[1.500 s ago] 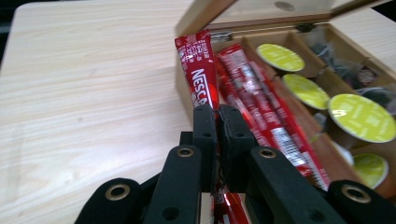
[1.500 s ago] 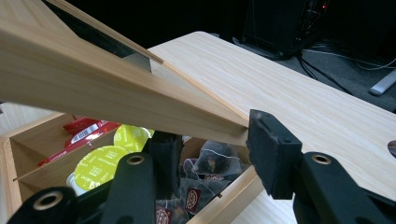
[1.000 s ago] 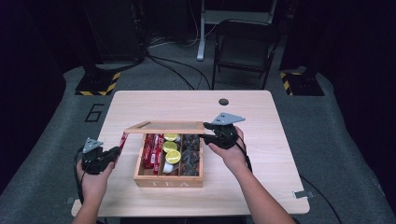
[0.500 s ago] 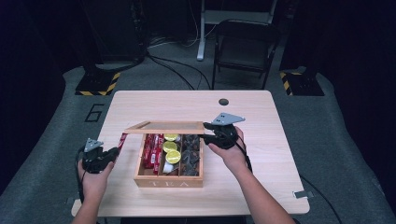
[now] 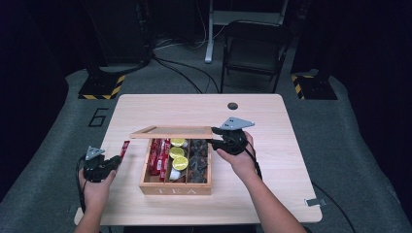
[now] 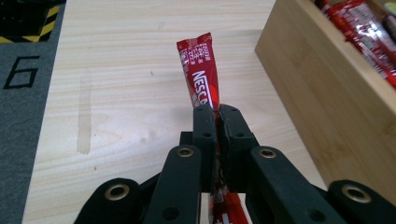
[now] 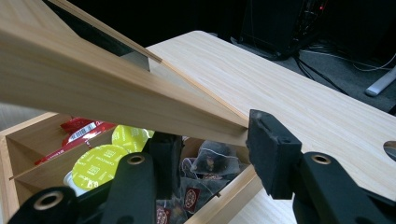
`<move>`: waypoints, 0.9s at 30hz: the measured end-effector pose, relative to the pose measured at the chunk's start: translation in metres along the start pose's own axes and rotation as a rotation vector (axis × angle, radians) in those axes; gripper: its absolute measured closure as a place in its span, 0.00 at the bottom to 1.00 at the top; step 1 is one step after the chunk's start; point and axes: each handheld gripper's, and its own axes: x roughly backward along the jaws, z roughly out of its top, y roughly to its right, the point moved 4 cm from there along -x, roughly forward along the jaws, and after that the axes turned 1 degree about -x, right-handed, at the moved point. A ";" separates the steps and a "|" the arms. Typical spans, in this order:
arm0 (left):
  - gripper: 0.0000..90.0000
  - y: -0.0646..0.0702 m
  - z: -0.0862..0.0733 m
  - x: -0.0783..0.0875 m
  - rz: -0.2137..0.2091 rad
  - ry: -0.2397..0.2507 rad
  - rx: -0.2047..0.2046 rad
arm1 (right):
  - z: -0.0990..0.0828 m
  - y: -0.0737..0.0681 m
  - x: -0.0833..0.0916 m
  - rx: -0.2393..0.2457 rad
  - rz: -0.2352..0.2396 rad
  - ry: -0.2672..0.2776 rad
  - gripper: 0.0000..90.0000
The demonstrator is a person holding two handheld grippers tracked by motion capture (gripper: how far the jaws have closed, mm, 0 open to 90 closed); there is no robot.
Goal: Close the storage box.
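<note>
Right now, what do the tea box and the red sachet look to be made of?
Tea box: light unpainted wood, possibly bamboo; fine straight grain and matte finish in the left gripper view. Red sachet: thin glossy printed film, plastic or foil laminate; it creases and has a crimped end seal.

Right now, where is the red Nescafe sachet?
In the left gripper, the red Nescafe sachet hangs above the table's left side, beside the wooden tea box.

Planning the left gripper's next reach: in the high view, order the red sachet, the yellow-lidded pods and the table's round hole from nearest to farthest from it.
1. red sachet, clamped in the left gripper
2. yellow-lidded pods, box's middle compartment
3. round hole, table's far side
</note>
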 end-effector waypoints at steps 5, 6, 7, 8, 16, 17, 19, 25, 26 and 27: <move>0.95 -0.003 -0.005 -0.004 0.014 -0.020 -0.006 | 0.000 0.000 0.000 -0.001 0.000 0.002 0.61; 0.95 -0.003 -0.007 -0.005 0.018 -0.030 -0.001 | 0.000 0.000 0.000 -0.001 0.000 0.000 0.61; 0.95 -0.003 -0.007 -0.006 0.019 -0.038 -0.007 | 0.000 0.000 0.000 0.001 -0.001 -0.003 0.61; 0.95 -0.004 -0.009 -0.008 0.026 -0.042 -0.016 | -0.001 -0.001 0.000 0.003 -0.002 -0.004 0.61; 0.95 -0.008 -0.016 -0.014 0.056 -0.085 -0.025 | -0.001 -0.001 0.000 0.001 -0.002 -0.004 0.61; 0.95 -0.008 -0.016 -0.015 0.059 -0.084 -0.028 | -0.001 -0.001 0.000 0.001 -0.003 -0.004 0.61; 0.95 -0.009 -0.019 -0.016 0.073 -0.103 -0.041 | 0.000 0.000 0.000 0.001 -0.001 -0.003 0.61; 0.94 -0.013 -0.025 -0.016 0.075 -0.133 -0.036 | -0.001 0.000 0.000 0.002 0.004 0.001 0.61; 0.93 -0.013 -0.026 -0.018 0.072 -0.126 -0.033 | -0.001 0.000 0.000 0.000 0.003 -0.001 0.61; 0.92 -0.013 -0.026 -0.018 0.074 -0.128 -0.039 | -0.001 0.000 0.000 0.005 0.003 -0.004 0.61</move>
